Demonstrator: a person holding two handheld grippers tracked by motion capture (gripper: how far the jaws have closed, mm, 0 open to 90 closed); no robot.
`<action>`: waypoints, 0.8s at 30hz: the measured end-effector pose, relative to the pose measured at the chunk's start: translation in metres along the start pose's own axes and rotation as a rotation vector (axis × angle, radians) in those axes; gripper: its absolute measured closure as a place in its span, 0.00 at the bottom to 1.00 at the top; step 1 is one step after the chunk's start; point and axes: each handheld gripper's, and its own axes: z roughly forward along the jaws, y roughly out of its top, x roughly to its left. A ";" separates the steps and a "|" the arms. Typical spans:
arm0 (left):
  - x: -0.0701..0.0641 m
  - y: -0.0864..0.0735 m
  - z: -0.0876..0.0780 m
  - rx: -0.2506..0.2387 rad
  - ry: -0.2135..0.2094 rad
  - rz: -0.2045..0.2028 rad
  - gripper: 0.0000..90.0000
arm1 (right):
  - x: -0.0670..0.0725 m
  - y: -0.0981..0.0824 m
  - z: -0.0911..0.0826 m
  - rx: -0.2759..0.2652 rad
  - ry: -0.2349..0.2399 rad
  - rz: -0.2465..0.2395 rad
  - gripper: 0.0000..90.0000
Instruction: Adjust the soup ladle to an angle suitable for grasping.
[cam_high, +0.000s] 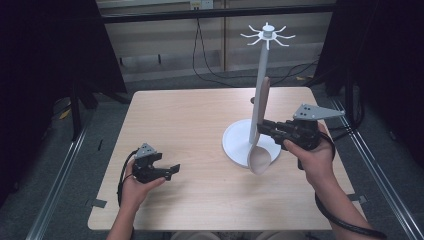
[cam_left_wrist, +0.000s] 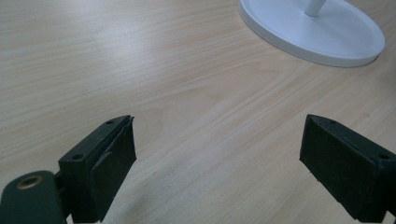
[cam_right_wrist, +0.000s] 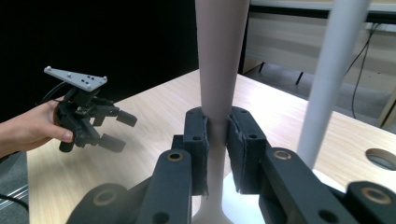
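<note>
In the high view your left hand-held gripper (cam_high: 172, 171) sits low over the near-left part of the table (cam_high: 190, 120), its jaws spread apart with nothing between them. Its own camera confirms the wide gap: bare wood grain lies between the two black pads, and the white round base (cam_left_wrist: 327, 39) of the stand fills the upper right corner, well clear of the jaws. The right gripper view catches that same left hand-held gripper (cam_right_wrist: 119, 129) from the front, held in your left hand (cam_right_wrist: 28, 128) above the table, jaws apart.

Toward the middle, the high view shows the white stand (cam_high: 261, 75) upright on its round base, with a ring of hooks at the top that the gripper cameras do not reach.

At the right, your right hand-held gripper (cam_high: 261, 128) is clamped on the narrow handle of a pale wooden spoon (cam_high: 262, 150), held upright just beside the stand's pole, bowl down over the base's rim. The right gripper view shows the pads (cam_right_wrist: 198, 149) pressing the spoon's handle (cam_right_wrist: 218, 70) from both sides, the pole (cam_right_wrist: 329, 74) just beyond.
</note>
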 end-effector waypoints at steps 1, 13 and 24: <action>-0.001 0.000 0.001 -0.002 -0.001 -0.002 0.11 | 0.000 0.001 -0.001 0.000 -0.009 0.002 0.87; -0.003 0.003 0.007 0.003 -0.014 0.005 0.11 | -0.007 0.011 -0.016 -0.016 -0.045 0.017 0.87; -0.004 0.005 0.009 0.005 -0.021 0.010 0.11 | -0.013 0.020 -0.026 -0.042 -0.074 0.038 0.87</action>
